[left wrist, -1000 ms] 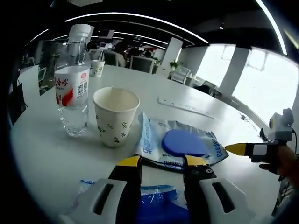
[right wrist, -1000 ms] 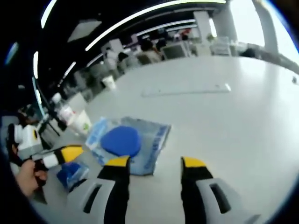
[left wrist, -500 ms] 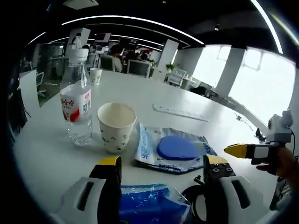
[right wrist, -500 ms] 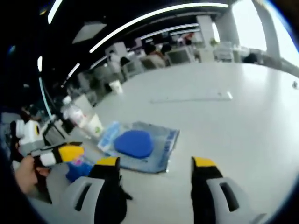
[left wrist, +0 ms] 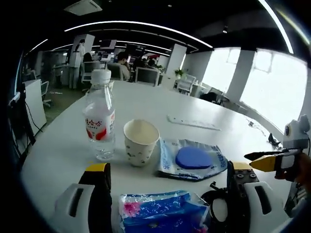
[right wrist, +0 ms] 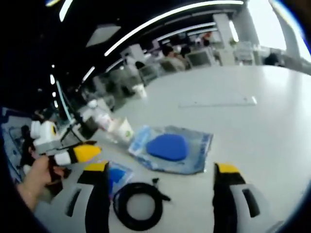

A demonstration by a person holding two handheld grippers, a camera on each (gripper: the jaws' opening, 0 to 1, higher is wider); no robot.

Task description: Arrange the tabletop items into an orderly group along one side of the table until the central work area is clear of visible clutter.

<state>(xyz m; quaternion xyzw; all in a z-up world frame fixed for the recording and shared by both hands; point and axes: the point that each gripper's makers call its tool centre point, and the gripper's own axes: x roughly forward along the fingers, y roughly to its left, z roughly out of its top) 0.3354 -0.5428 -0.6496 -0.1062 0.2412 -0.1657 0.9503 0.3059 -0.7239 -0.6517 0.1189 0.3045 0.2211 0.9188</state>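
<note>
Clutter on the white worktop (left wrist: 58, 150) sits close together near your two tools. Your left tool (left wrist: 167, 177) has its jaws spread wide, and nothing is between them to pinch. Just past its tips lies a blue plastic packet (left wrist: 163, 213) with pink marks, and a coiled black cable (left wrist: 216, 208) lies right beside it, by the right jaw. Your right tool (right wrist: 160, 172) is spread wide too and holds nothing. The same black cable (right wrist: 138, 204) lies between its jaws, with the blue packet (right wrist: 116, 175) just to its left.

Farther out is a clear bag with a round blue pad inside (left wrist: 192, 159). Beside it stands an empty paper cup (left wrist: 141, 142), and next to the cup stands a water bottle (left wrist: 99, 121) with a white cap. A long, thin, pale strip (left wrist: 193, 122) lies well apart from them, farther across the worktop.

The bottle and cup look like the start of your tidy row. I think the blue packet is the next thing to move. Bring the left tool down flat over it, close slowly on its middle, and lift gently so the soft packet does not slip. Set it near the cup, and do not bump the cup, since it would tip easily.
</note>
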